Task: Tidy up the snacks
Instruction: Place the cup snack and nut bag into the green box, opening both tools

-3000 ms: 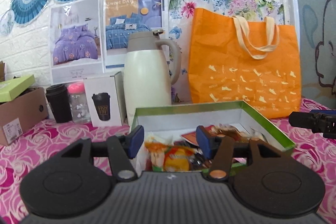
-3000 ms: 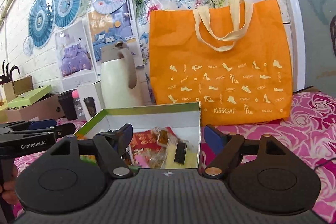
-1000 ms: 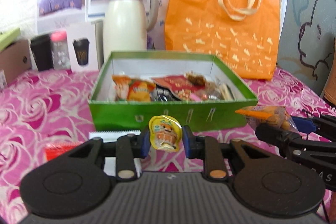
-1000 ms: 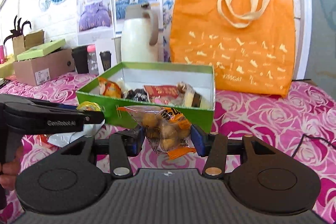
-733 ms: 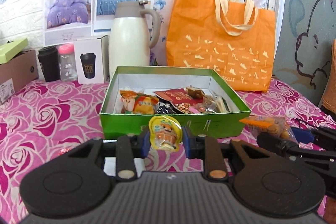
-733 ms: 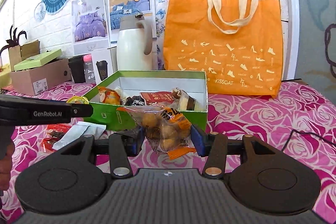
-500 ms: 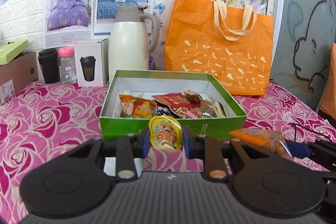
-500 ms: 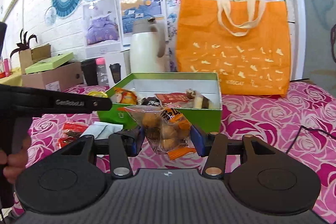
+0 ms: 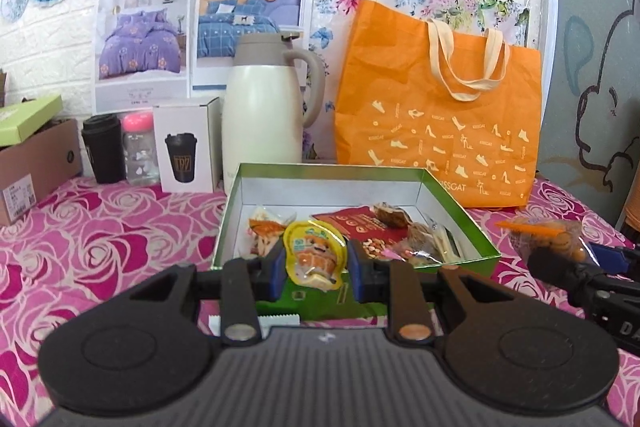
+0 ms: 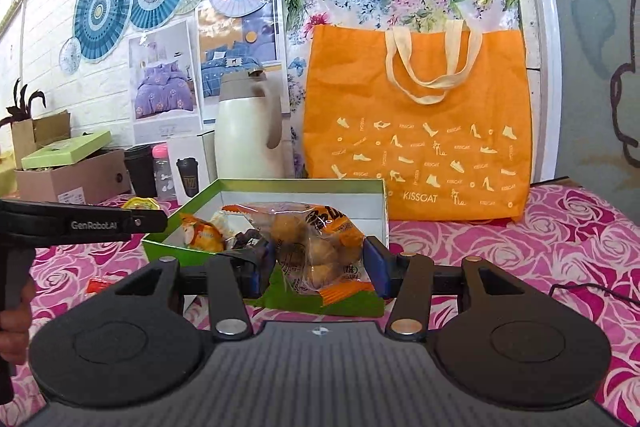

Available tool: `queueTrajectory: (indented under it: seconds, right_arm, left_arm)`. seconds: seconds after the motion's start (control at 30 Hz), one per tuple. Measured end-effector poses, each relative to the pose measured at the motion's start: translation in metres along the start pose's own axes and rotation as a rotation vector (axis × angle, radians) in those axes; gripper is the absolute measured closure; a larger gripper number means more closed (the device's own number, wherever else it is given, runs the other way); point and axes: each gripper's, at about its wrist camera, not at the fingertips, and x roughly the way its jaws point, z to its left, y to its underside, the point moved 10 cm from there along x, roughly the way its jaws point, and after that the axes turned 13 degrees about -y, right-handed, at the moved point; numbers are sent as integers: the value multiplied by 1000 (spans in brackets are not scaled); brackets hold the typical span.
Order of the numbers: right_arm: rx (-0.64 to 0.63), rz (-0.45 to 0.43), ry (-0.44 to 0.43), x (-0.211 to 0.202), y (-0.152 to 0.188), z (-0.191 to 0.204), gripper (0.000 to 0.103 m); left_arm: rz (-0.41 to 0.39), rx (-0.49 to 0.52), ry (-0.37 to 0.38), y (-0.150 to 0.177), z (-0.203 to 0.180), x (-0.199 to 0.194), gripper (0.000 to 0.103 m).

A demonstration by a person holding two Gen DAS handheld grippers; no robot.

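Observation:
A green box (image 9: 456, 201) with a white inside stands open on the pink rose tablecloth and holds several snack packets (image 9: 372, 223). My left gripper (image 9: 316, 263) is shut on a small yellow snack packet (image 9: 314, 253), held just in front of the box's near wall. My right gripper (image 10: 316, 261) is shut on a clear bag of round golden snacks (image 10: 316, 245) with orange print, also in front of the box (image 10: 380, 195). That bag shows in the left wrist view (image 9: 548, 237) at the right. The left gripper shows in the right wrist view (image 10: 146, 217), with its yellow packet (image 10: 140, 203).
An orange tote bag (image 9: 440, 123), a cream thermos jug (image 9: 266, 115), a white cup box (image 9: 186, 151), a black cup (image 9: 102, 155) and a pink-capped bottle (image 9: 138, 151) stand behind the box. A cardboard box (image 9: 36, 167) is far left. A red packet (image 10: 100, 285) and a white packet (image 9: 276, 319) lie before the box.
Both grippers have risen and moved closer to the green box with their snacks still held. Three seconds ago both were open and empty at the box.

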Motion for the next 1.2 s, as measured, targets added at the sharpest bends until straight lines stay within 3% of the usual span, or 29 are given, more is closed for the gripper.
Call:
queueTrajectory:
  seconds: [0.13, 0.47, 0.7, 1.07, 1.1, 1.13, 1.17, 1.2]
  right_arm:
    - [-40, -4, 11, 18, -6, 1, 21]
    - [-88, -6, 17, 89, -20, -15, 21]
    - [-29, 40, 3, 111, -5, -27, 20]
    - [-28, 66, 22, 135, 2, -31, 19]
    - [-25, 68, 26, 138, 1, -33, 19]
    - [-22, 68, 28, 140, 1, -34, 14]
    - [-18, 64, 31, 142, -1, -35, 13]
    - [-12, 61, 37, 144, -2, -38, 0]
  left_arm:
    - [-18, 32, -3, -5, -5, 9, 80]
    - [-70, 85, 3, -26, -28, 84, 79]
    - [-3, 57, -20, -9, -25, 119, 79]
    - [0, 85, -27, -3, -31, 135, 77]
    - [-2, 93, -34, -3, -32, 137, 70]
    - [-6, 100, -35, -3, -33, 139, 56]
    - [-10, 97, -47, -4, -32, 139, 54]
    - [-19, 96, -56, -5, -30, 139, 54]
